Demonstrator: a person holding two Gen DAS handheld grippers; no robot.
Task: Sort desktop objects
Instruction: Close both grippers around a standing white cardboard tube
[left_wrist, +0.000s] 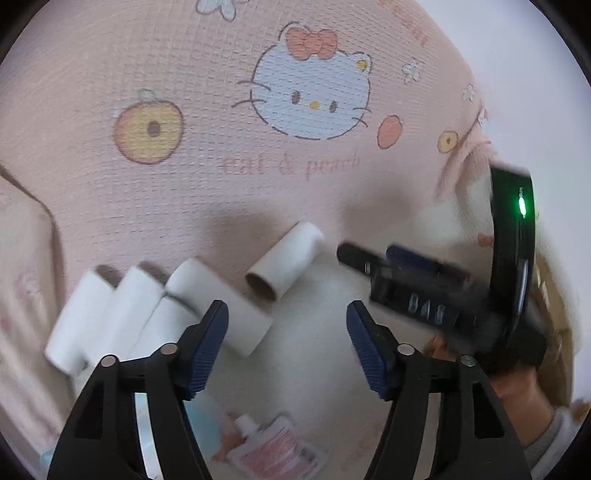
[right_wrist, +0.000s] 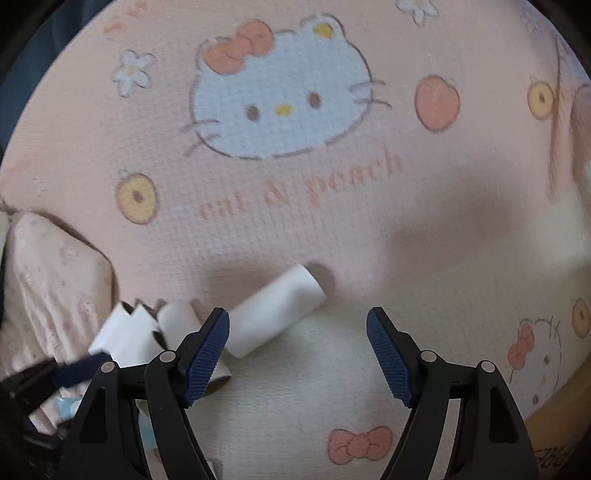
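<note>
Paper tubes (left_wrist: 155, 306) loose on pink cloth (left_wrist: 184, 192) — both grippers' jaws apart, gripping nothing

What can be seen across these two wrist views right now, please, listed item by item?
Paper tubes: at least four, white, lying side by side in a cluster at lower left of the left wrist view.
Separate paper tube: one, white with a brown open end, lying apart to the right of the cluster.
Cloth: one, pink with cartoon cat and peach prints, covering the surface.
Sachet: one, pink and white, lying near the bottom edge of the left wrist view.
Left gripper: black with blue pads, open, nothing between the jaws.
Right gripper: black with blue pads, open, nothing held.
Person's hand: one, partly seen behind the right gripper.
</note>
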